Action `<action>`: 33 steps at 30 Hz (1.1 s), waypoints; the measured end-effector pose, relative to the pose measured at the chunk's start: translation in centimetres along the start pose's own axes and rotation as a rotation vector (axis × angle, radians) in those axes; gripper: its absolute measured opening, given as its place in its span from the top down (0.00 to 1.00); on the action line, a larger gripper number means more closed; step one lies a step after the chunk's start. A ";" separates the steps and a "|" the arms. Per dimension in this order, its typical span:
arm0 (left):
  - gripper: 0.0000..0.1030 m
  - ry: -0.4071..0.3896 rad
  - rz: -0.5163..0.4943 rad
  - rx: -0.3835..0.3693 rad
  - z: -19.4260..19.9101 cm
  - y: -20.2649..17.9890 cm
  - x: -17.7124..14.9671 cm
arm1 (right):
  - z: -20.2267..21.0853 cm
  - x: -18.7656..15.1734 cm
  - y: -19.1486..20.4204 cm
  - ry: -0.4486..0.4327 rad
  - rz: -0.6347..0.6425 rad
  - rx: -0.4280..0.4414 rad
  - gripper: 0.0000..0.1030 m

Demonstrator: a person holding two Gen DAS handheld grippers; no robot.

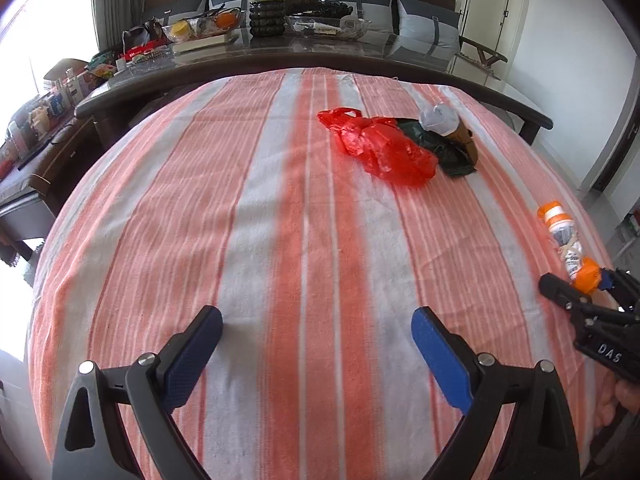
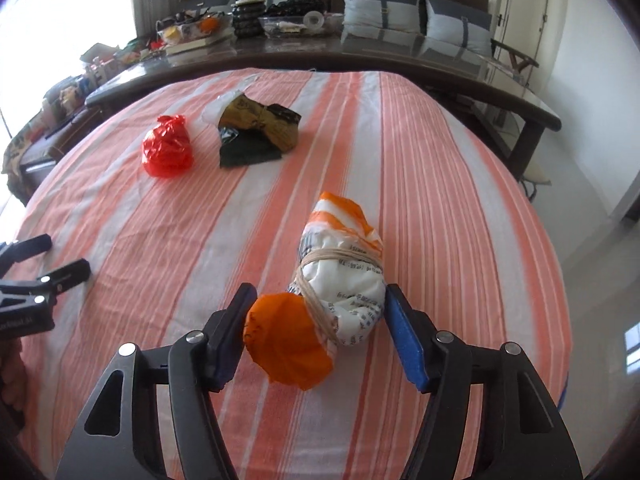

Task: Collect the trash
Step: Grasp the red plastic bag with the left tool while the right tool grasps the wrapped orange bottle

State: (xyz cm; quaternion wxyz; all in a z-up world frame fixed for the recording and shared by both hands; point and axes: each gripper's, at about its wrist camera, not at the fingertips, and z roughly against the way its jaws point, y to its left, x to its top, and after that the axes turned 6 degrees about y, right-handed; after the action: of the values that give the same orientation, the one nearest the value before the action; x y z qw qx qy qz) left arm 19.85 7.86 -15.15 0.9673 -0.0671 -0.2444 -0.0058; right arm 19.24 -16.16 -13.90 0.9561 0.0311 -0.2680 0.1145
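Note:
A white and orange plastic bundle (image 2: 340, 280) tied with rubber bands lies on the striped cloth. My right gripper (image 2: 320, 320) has its jaws around the bundle's near end, both pads close to it, not clearly squeezing. The bundle also shows in the left wrist view (image 1: 568, 244) with the right gripper (image 1: 580, 292) at it. A red plastic bag (image 1: 380, 144) (image 2: 166, 148) and a dark green and brown wrapper pile (image 1: 448, 140) (image 2: 256, 132) lie farther out. My left gripper (image 1: 316, 332) is open and empty over the cloth.
The striped orange and white cloth (image 1: 200, 240) covers the table. Behind it a dark glossy table (image 1: 320, 52) carries a potted plant (image 1: 266, 8), trays and clutter. Sofa cushions (image 2: 380, 8) line the back wall. The floor drops off at the right (image 2: 600, 280).

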 end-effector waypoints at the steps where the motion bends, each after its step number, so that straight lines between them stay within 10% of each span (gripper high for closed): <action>1: 0.05 0.006 0.009 -0.056 0.3 -0.2 0.5 | -0.2 -0.2 0.0 0.000 -0.009 0.009 0.26; 5: 0.05 -0.033 0.006 -0.098 1.3 -2.3 3.9 | -0.8 -0.2 -0.4 0.031 -0.034 0.041 0.01; 17: 0.07 0.004 0.196 -0.001 -6.1 -2.3 11.0 | -0.8 -0.4 -0.1 0.035 -0.019 0.018 0.00; 20: 0.62 -0.027 0.132 0.034 -5.7 -2.4 10.2 | -0.8 -0.4 -0.2 0.035 -0.019 0.018 0.00; 33: 0.66 0.083 -0.287 -0.102 1.4 -3.3 1.0 | -0.8 -0.4 -0.2 0.034 -0.020 0.018 0.01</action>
State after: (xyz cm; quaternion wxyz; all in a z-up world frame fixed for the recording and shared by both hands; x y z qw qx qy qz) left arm 19.94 4.83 -13.07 0.9611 -0.0803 -0.2107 -0.1594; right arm 19.33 -16.34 -14.83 0.9613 0.0405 -0.2502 0.1080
